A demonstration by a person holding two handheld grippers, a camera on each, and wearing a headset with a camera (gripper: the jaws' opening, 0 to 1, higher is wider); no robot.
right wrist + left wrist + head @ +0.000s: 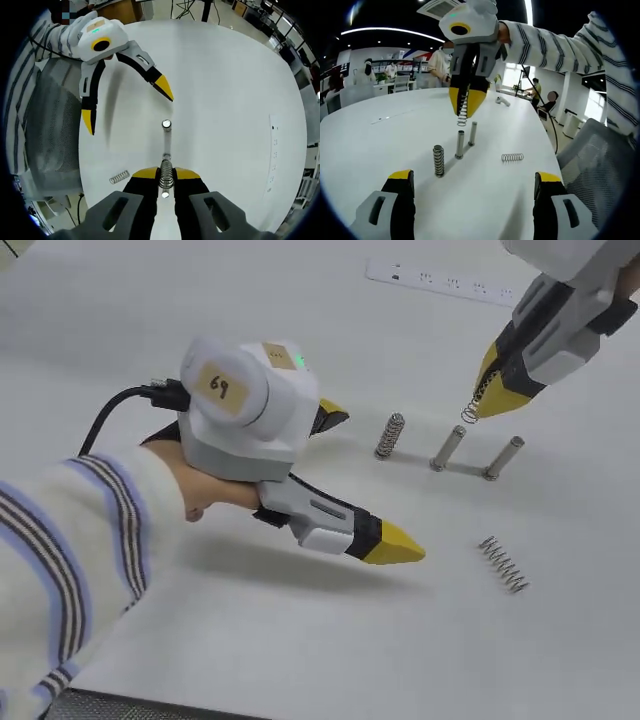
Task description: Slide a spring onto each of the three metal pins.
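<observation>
Spring (474, 403), a thin silvery coil, hangs pinched in my right gripper (492, 400) above the bare middle pin (447, 448); my left gripper (370, 483) sits spread wide, empty.

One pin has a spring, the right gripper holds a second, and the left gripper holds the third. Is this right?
No. The left gripper is open and empty; the third spring lies on the table, as the head view shows.
</observation>
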